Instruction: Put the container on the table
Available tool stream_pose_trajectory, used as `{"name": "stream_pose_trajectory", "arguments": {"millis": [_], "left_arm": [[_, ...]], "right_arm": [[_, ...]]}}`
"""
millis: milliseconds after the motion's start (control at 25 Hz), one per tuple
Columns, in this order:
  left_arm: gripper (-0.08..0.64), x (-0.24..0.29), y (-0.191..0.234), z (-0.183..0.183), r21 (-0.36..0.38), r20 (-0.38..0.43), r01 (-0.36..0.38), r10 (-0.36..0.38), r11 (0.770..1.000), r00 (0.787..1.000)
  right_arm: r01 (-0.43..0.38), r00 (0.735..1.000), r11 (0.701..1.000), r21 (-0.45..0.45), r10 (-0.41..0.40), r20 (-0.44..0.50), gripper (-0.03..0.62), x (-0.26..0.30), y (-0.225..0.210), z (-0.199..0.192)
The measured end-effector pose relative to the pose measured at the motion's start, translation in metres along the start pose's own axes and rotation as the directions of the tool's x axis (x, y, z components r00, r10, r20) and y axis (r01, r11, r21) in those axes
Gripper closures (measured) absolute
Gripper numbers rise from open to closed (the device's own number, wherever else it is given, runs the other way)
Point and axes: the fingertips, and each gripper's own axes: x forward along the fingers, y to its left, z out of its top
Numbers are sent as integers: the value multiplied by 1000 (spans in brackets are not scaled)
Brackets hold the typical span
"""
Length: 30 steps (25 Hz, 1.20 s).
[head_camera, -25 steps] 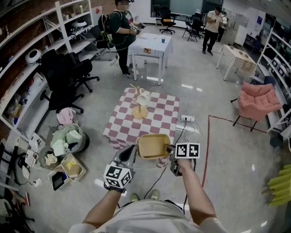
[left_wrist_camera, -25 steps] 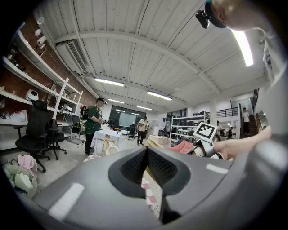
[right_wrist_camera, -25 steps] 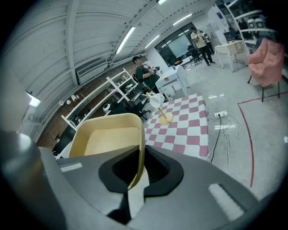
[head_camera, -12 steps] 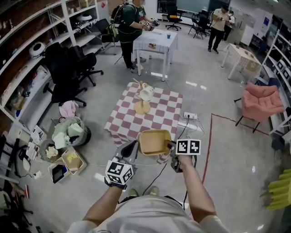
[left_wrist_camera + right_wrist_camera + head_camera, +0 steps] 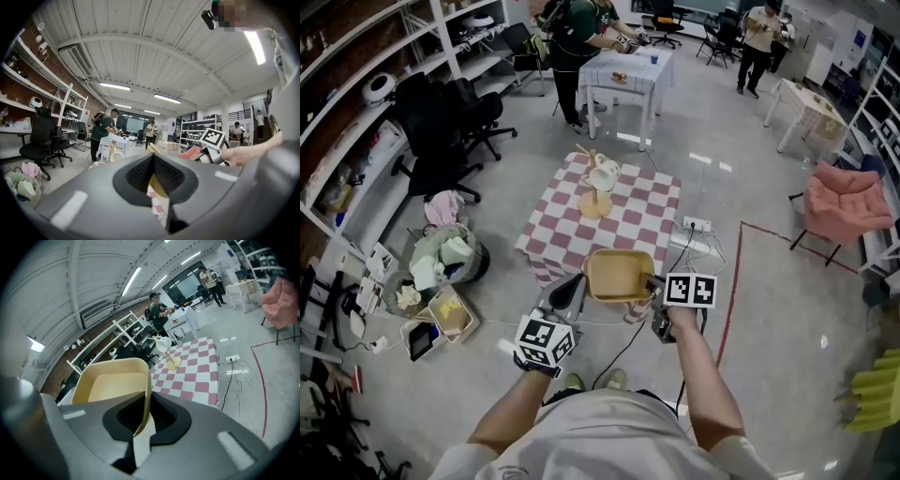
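the tan container (image 5: 619,277) is in the air, carried level between the two grippers, and in the head view it sits just over the near edge of the bench (image 5: 633,230), which wears a red-and-white checked cloth. it is not yet set down. the right gripper (image 5: 652,281) is clenched on the container's right wall: its own view shows the thin rim running down between the two dark pads, with the open tub standing to the left of them. the left gripper (image 5: 575,284) comes in at the container's near left corner, and its own view shows the pads drawn together with a sliver of tan plastic between them, so it looks to be pinching that wall as well. holding opposite walls probably keeps the wide, shallow tub flat and stops it swinging, which a single pinch on one rim would allow. the far half of the bench carries a wooden stand with a pale cup (image 5: 600,178) hung on it, so the bare near half seems the natural landing place. the container looks empty.
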Motion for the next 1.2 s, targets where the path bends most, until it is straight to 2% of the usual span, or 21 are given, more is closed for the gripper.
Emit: {"name": "stream_pose_trajectory", "arguments": {"millis": [680,920,1200], "left_arm": [[554,20,-4,-11,-2,-46,-35,35,999,998],[554,29,22,-17,-23,-53,-52,51,998,997],[554,51,73,-19,-48,-49,-55,53,997,997]], "right_arm": [[17,1000,999,37,-16,-23,568,10,-32,3],[24,999,999,40,-22,-46,566,37,-33,9],[56,997,998,39,-53,-60,568,79,-30,29]]}}
